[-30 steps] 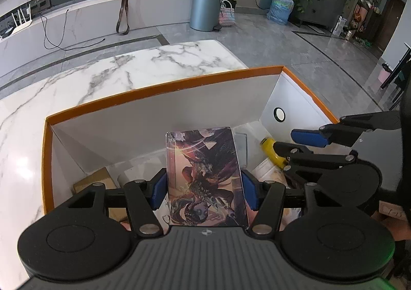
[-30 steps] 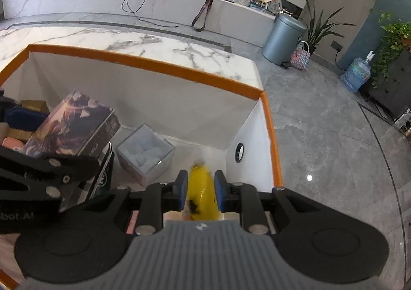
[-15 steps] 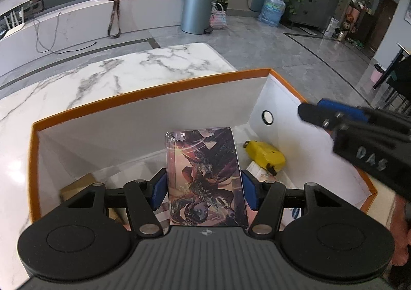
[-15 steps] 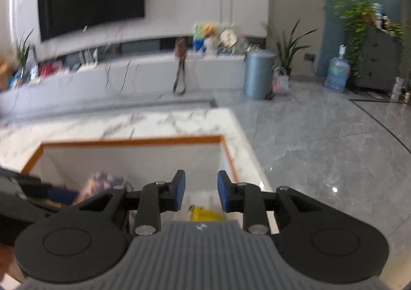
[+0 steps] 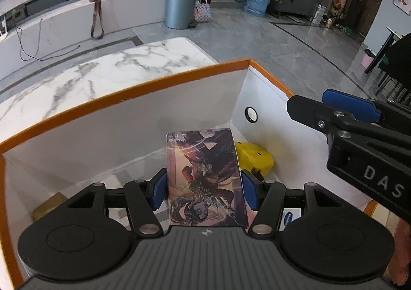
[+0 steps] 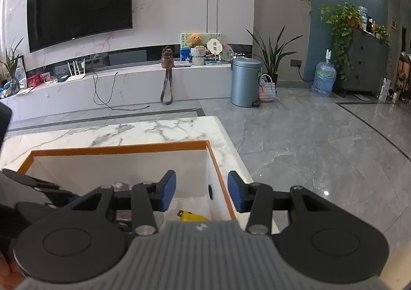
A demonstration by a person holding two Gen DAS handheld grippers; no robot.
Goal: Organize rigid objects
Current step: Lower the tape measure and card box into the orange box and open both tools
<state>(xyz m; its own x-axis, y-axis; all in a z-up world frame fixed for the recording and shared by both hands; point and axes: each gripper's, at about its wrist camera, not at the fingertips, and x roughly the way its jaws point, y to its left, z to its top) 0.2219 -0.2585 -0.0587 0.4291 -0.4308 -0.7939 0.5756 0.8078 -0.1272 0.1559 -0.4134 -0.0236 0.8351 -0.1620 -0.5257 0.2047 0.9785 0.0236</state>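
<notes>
My left gripper (image 5: 204, 188) is shut on an illustrated box (image 5: 203, 177), holding it upright over the inside of the orange-rimmed white bin (image 5: 143, 84). A yellow object (image 5: 253, 157) lies on the bin floor by the right wall, just past the box. My right gripper (image 6: 201, 193) hangs above the bin's right corner, its jaws opening with nothing between them; the yellow object (image 6: 191, 216) shows below it. In the left wrist view the right gripper's fingers (image 5: 346, 107) reach in from the right edge.
The bin (image 6: 120, 150) sits on a white marble table (image 5: 108, 71). A brown cardboard item (image 5: 47, 206) lies in its left corner and a white packet with a blue logo (image 5: 289, 216) near the right. Grey floor (image 6: 321, 161) drops off right of the table.
The right gripper let go of the yellow object, which now lies in the bin, then lifted, tilted up and opened wider. The left gripper with the box shifted slightly over the bin.
</notes>
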